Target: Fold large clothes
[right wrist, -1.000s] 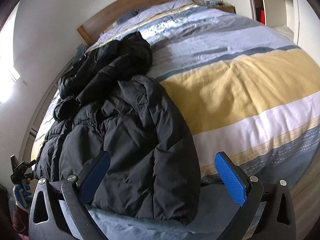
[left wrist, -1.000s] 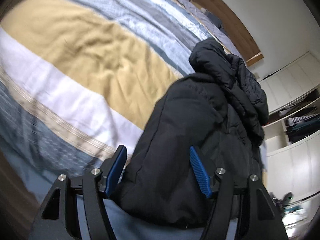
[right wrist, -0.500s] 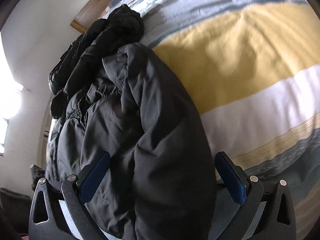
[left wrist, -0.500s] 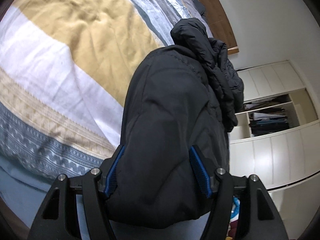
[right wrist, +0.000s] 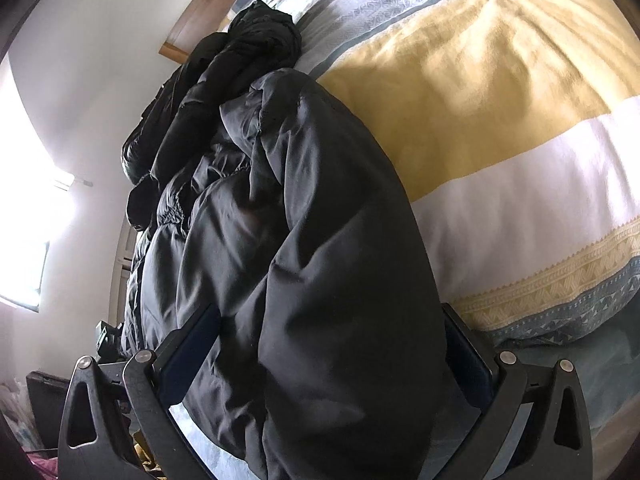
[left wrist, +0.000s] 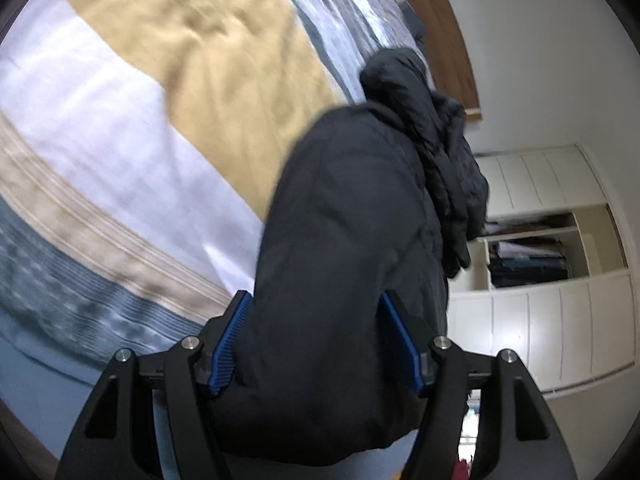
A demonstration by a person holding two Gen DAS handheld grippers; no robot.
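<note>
Grasp step: both sets of jaws wide around black jacket (left wrist: 340, 240) hem, left gripper (left wrist: 316, 344) and right gripper (right wrist: 328, 356) apparently unclamped; next, close, then fold toward headboard (left wrist: 448, 28).

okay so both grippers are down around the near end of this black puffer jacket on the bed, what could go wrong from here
1. The black puffer jacket bulges thick between the jaws of both the left gripper and the right gripper; slick padding could slip out when lifted.
2. Its far part lies crumpled near the headboard, so a fold may come out lopsided.
3. The jaws sit close to the striped duvet and might catch it too.
</note>
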